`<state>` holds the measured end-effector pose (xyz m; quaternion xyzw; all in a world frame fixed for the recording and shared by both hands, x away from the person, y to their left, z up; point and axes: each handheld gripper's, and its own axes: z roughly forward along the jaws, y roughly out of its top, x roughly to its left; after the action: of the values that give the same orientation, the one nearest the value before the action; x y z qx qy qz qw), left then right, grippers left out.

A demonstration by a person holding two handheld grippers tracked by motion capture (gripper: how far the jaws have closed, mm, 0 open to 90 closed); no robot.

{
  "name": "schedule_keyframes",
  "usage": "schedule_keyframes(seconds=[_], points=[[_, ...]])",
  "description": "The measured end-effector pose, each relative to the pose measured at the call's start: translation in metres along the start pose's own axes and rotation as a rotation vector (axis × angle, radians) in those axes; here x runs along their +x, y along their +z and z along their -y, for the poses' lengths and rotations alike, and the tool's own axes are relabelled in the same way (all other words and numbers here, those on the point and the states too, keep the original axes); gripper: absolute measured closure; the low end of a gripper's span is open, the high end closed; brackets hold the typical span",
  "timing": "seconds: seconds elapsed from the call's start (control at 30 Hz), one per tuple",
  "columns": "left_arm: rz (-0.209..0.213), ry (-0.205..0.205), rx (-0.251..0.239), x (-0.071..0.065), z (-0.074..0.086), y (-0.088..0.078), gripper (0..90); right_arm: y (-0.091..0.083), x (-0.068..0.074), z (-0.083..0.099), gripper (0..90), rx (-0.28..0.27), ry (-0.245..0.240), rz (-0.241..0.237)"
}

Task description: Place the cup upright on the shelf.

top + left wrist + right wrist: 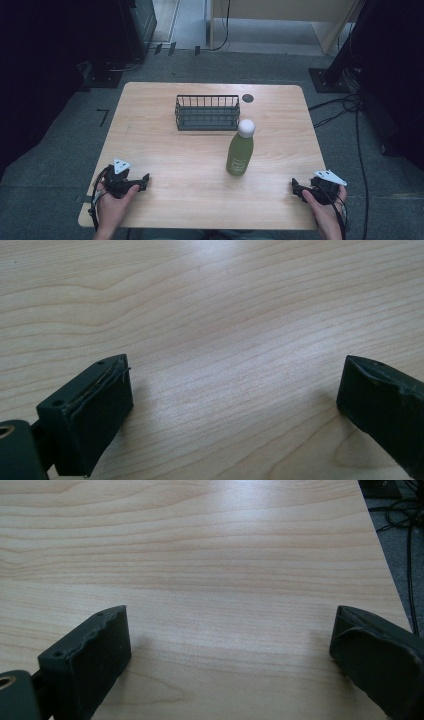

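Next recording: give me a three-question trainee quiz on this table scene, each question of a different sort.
1. True or false: the green bottle lies on its side inside the wire basket.
2. Which tool is nearer the bottle? A) left tool B) right tool
3. Fill in: the bottle's cap is ____ in colour.

Key:
1. False: it stands upright on the table, in front of the basket and to its right.
2. B, though neither touches it; both rest at the near edge, jaws open with bare wood between them.
3. White.
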<state>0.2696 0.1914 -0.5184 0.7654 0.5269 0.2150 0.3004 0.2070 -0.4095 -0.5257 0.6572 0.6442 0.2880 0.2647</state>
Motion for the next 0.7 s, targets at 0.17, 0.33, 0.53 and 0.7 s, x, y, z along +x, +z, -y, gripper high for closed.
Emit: schedule_keyframes(seconds=[0.17, 0.33, 0.53, 0.7], points=[[0.000, 0.000, 0.000, 0.000, 0.000, 0.000, 1.5, -0.002, 0.002, 0.000, 2.7, -0.008, 0.005, -0.003], [0.000, 0.000, 0.000, 0.000, 0.000, 0.000, 1.6, -0.008, 0.012, -0.007, 2.7, -0.033, 0.005, -0.035], [0.000, 0.001, 0.000, 0.000, 0.000, 0.000, 1.6, -0.016, 0.027, -0.020, 2.7, -0.065, -0.014, -0.067], [0.001, 0.000, 0.000, 0.000, 0.000, 0.000, 1.5, -0.021, 0.042, -0.028, 2.8, -0.079, -0.029, -0.087]])
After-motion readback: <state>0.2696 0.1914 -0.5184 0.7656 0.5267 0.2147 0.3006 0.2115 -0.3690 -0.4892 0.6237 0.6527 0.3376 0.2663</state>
